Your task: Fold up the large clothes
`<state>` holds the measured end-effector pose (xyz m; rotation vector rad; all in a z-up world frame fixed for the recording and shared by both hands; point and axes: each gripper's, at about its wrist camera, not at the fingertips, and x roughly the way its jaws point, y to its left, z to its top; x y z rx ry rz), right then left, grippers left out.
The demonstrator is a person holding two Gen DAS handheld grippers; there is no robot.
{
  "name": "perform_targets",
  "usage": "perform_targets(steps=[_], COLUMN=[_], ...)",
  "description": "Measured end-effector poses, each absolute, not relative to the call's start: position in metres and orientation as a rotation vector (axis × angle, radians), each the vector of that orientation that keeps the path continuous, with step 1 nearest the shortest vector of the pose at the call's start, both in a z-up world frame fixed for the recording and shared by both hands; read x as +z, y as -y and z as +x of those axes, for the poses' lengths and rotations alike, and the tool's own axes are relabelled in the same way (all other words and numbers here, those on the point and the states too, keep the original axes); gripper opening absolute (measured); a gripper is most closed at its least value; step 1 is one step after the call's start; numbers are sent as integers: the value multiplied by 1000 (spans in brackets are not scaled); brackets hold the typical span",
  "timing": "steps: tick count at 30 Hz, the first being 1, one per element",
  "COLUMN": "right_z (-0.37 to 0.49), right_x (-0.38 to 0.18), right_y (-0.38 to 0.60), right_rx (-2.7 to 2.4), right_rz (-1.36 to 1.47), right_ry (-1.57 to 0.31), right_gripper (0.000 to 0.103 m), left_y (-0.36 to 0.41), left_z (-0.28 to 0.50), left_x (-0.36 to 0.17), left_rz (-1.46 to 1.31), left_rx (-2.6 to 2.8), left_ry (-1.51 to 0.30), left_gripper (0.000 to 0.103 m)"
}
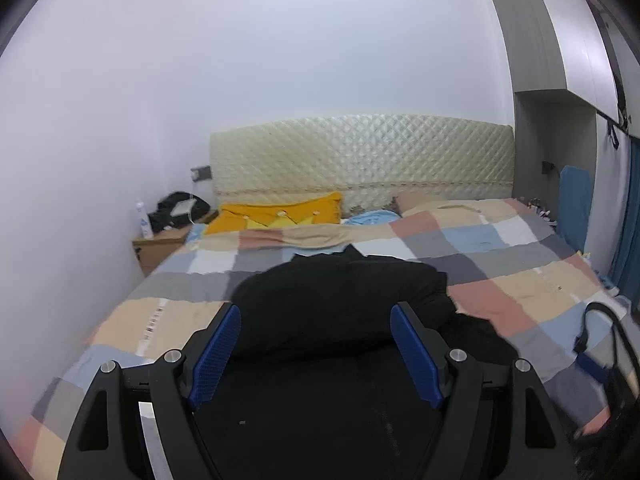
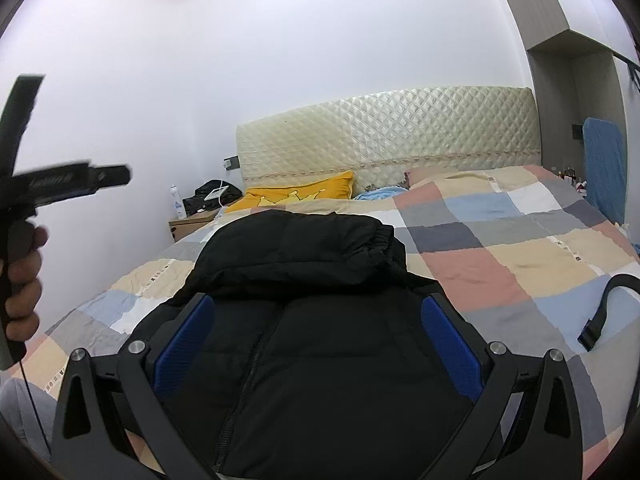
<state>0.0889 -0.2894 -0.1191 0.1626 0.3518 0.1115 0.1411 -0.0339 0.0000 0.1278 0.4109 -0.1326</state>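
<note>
A black puffer jacket (image 1: 340, 304) lies on the checked bedspread (image 1: 520, 248), partly folded, its far part bunched up. In the right wrist view the jacket (image 2: 304, 264) shows its zip down the middle and the doubled-over part at the far end. My left gripper (image 1: 316, 320) is open above the jacket's near part, its blue pads (image 1: 218, 354) apart and holding nothing. My right gripper (image 2: 318, 312) is open above the jacket's zipped front, also holding nothing. The left gripper's handle (image 2: 24, 216), held by a hand, shows at the left of the right wrist view.
A quilted cream headboard (image 1: 360, 160) stands at the far end, with a yellow pillow (image 1: 280, 216) below it. A wooden nightstand (image 1: 160, 244) with a bottle and a dark bag is at the far left. A black bag strap (image 2: 608, 304) lies on the bed's right side. Wardrobes stand on the right.
</note>
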Motion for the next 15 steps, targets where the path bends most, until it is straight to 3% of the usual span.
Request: perform_targets(steps=[15], right_z=[85], right_x=[-114], right_y=[268], right_rx=[113], right_rz=[94], right_ry=[-351], right_gripper=[103], left_y=[-32], left_z=[142], left_x=[-69], left_rz=[29], left_rx=[-123], left_ry=[-531], left_gripper=[77])
